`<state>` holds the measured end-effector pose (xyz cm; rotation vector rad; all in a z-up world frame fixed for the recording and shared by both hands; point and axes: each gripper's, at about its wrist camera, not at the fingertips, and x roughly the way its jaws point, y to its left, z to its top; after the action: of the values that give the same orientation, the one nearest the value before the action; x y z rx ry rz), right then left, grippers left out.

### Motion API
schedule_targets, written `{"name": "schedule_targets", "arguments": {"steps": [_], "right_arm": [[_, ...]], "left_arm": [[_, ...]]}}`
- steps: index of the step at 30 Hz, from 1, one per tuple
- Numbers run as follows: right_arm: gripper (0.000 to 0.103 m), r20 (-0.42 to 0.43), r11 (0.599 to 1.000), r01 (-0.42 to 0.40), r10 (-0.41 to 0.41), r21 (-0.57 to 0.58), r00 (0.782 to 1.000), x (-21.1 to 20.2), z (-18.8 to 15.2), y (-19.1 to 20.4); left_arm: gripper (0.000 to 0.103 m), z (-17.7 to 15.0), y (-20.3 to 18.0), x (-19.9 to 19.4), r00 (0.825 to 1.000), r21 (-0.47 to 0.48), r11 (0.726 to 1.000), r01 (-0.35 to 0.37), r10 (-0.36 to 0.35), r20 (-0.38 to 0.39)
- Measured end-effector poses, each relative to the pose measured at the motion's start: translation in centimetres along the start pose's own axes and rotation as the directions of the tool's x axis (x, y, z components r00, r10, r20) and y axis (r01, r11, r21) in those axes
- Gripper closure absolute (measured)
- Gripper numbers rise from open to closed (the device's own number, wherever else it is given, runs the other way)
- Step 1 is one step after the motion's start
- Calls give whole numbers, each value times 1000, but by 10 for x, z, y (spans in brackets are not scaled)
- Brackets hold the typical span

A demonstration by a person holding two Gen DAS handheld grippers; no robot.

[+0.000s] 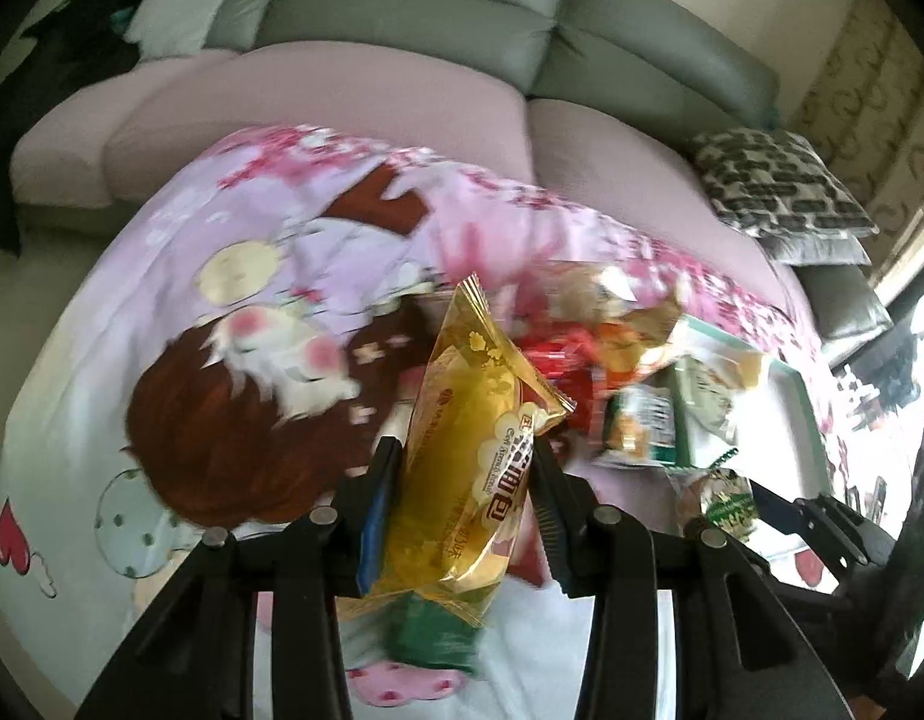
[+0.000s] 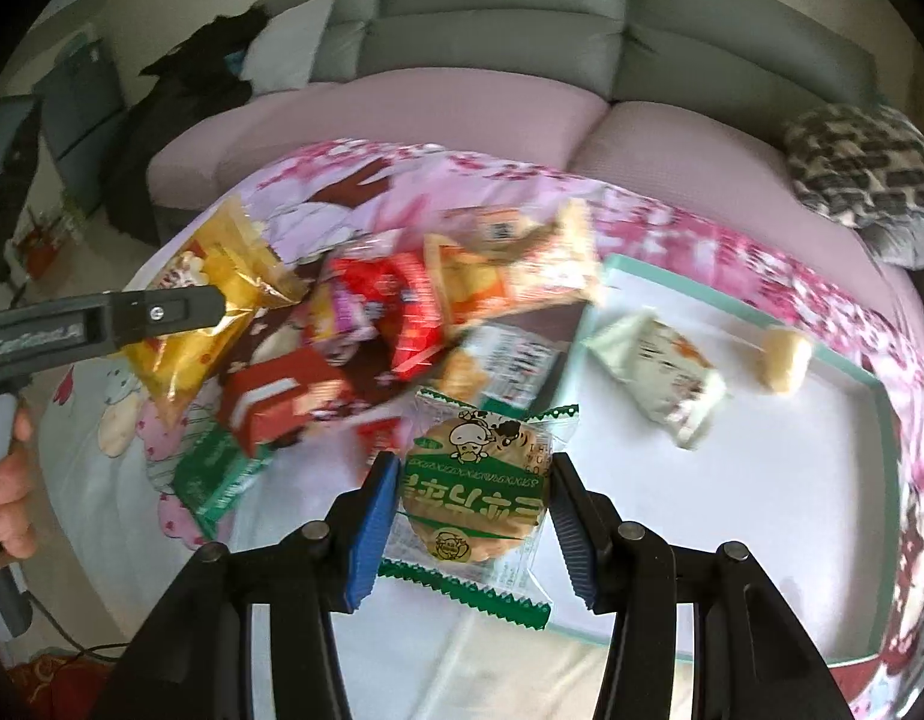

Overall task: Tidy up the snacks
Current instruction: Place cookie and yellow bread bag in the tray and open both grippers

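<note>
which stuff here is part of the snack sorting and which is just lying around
Part of the job:
- gold snack packet in left gripper
- green-edged cracker packet in right gripper
- snack pile
- white tray

Just lying about:
- sofa
- patterned cushion
- cartoon blanket

Black claws, blue pads

Each claw [image 2: 471, 510] has black linkage arms, round silver pivot pins, ribbed blue pads [image 2: 372, 531].

A home living room: a long grey upholstered sofa [image 2: 498, 18] with pink seat covers, a black-and-white patterned cushion [image 1: 780, 180], and a pink cartoon-print cloth [image 1: 180, 312] spread over the surface.
</note>
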<state>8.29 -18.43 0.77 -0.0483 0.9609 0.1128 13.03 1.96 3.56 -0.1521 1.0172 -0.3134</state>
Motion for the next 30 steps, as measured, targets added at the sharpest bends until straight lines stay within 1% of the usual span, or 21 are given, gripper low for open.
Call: {"name": "schedule_targets", "arguments": {"steps": [6,10,15,21,27,30], "right_arm": [[50,-4,995,62,-62,74,998,-9,-9,-53],[50,-16,984,117,-116,131,993,-13,-19,-94],[50,-33,967,161,-158,199,987,-15,-29,-138],[50,-59,943,213,-205,254,977,-17,-34,-189],[50,-93,927,245,-227,284,969,-9,-37,-220],[50,-103,922,251,-231,294,967,-4,-37,-228]], "left_arm": [[59,5,-56,9,999,98,994,43,-41,-26],[59,6,-99,20,997,181,981,65,-57,-47],[59,7,-155,37,995,283,955,88,-71,-69],[59,4,-210,65,989,366,921,131,-97,-109],[59,-2,-244,98,984,394,908,145,-91,-154],[59,-1,-252,110,981,388,909,152,-92,-170]]}}
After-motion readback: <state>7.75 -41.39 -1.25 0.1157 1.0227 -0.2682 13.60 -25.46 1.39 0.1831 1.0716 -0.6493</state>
